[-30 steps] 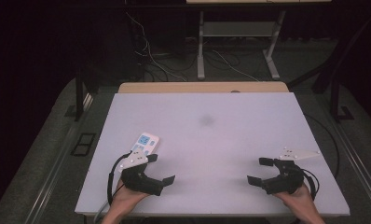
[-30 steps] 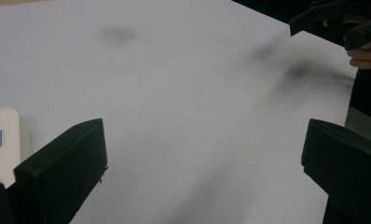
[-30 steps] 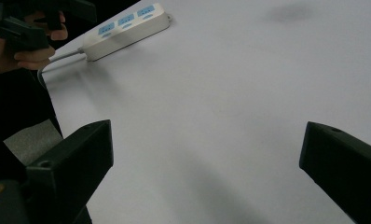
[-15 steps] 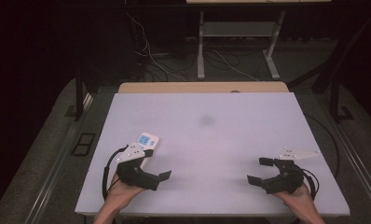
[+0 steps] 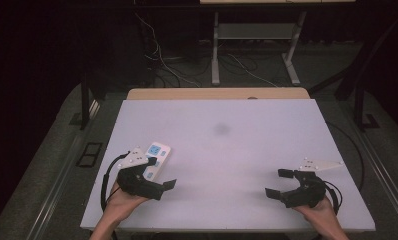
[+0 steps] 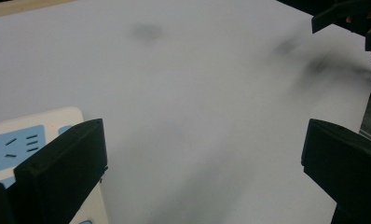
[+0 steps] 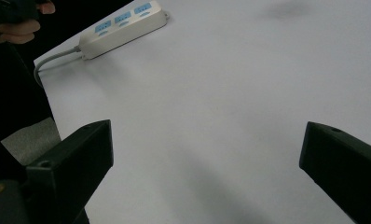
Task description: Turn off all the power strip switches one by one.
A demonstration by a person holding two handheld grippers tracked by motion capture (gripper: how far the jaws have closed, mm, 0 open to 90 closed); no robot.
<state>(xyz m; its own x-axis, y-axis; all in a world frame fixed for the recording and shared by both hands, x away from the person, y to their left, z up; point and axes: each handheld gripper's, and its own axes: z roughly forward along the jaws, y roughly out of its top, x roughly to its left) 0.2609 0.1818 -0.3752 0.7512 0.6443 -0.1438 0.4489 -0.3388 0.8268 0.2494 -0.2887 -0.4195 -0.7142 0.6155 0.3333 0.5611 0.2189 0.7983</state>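
While poised at near-left table (image 5: 227,150) edge | power strip (image 5: 155,161) flat, touching left gripper (image 5: 159,174), jaws wide open, empty | right gripper (image 5: 277,183) well apart, likewise spread | likely rigid, light, smooth plastic; best pinched across narrow sides, cord (image 7: 51,59) trailing.

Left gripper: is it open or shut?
Open. The left gripper has its jaws wide apart, with bare table between them, beside the power strip.

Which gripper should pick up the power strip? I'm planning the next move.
Probably left. The left gripper is open right beside the power strip; the right gripper, also open, sits across the table.
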